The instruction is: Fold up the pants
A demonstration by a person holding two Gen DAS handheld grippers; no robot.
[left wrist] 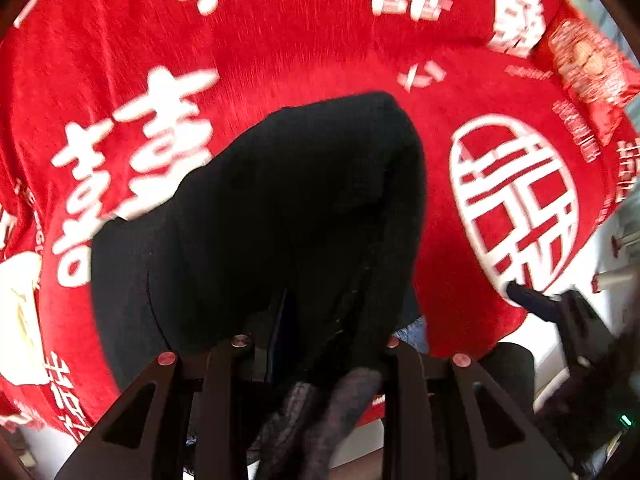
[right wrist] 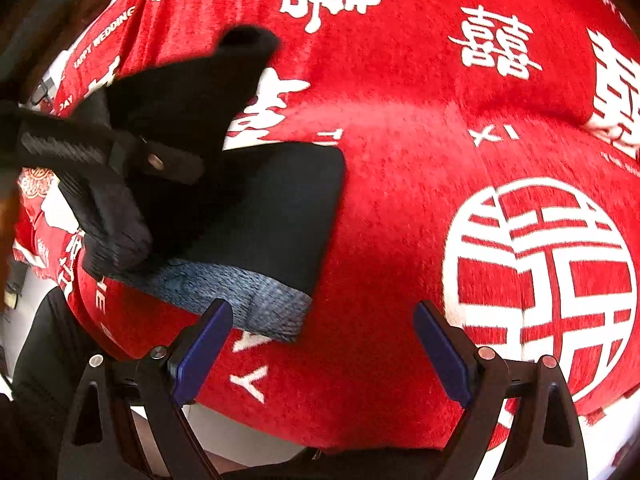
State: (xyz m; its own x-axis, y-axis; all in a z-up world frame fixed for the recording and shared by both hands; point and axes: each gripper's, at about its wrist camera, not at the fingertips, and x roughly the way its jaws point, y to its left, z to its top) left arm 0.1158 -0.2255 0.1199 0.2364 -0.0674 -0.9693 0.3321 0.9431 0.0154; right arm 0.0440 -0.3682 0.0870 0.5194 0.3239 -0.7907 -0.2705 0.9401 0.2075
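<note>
Hanging from left gripper (left wrist: 316,344): black pants (left wrist: 280,208).

Black pants (right wrist: 256,208) heaped near the red cloth's (right wrist: 400,160) left edge, left gripper (right wrist: 132,200) above them, cloth toward the right edge bare

Both views are bright and strongly curved by the fisheye lens, with dark corners outside the round picture. The red cloth (left wrist: 320,48) glows, its white characters smeared by motion blur in the left wrist view and sharper in the right wrist view. The black pants (left wrist: 280,208) are so dark that almost no folds show. A pale sheen crosses the cloth in the right wrist view, and the pants cast a soft shadow beside them.
</note>
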